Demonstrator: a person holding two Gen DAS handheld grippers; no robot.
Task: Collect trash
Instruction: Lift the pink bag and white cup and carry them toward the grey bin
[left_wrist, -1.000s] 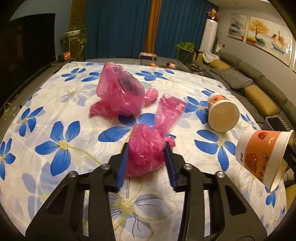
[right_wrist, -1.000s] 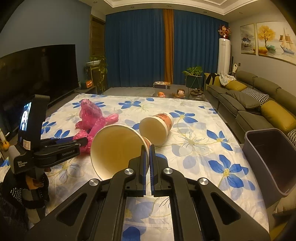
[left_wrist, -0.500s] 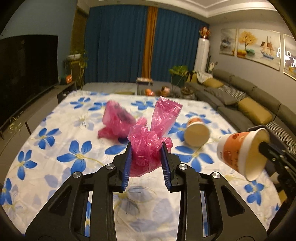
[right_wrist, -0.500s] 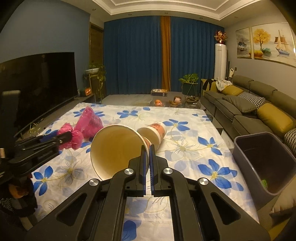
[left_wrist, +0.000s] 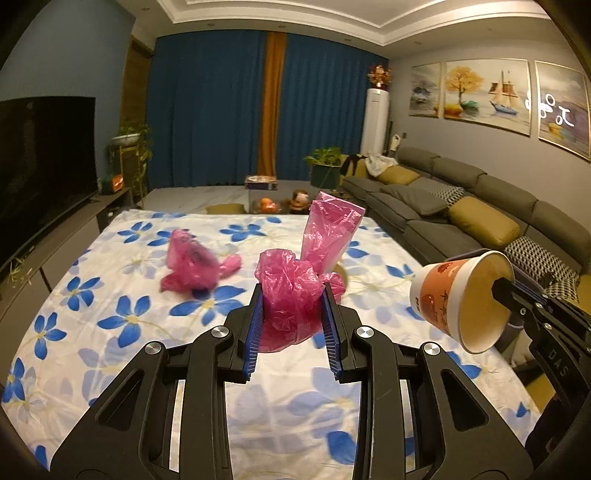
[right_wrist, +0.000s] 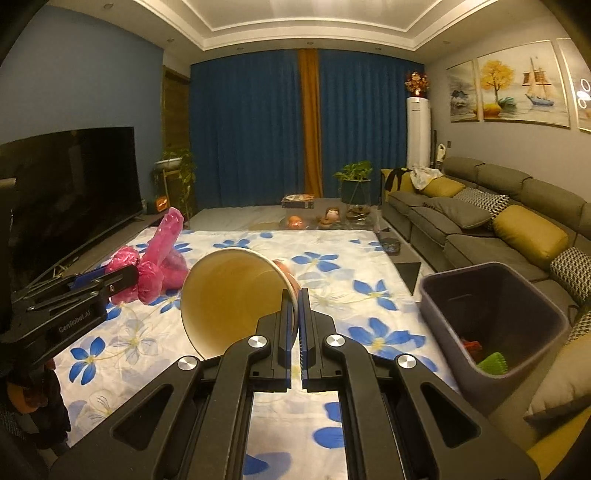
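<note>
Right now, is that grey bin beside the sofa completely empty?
No, the right wrist view shows the grey bin already holds something green and something reddish at its bottom.

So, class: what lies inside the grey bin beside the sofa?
In the grey bin, a green item and a red item lie at the bottom. Its near wall hides whatever else is there.

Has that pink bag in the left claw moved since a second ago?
Yes. The pink bag, gripped by the left gripper, has been lifted off the flowered cloth where it lay; its tail now stands against the far floor.
</note>
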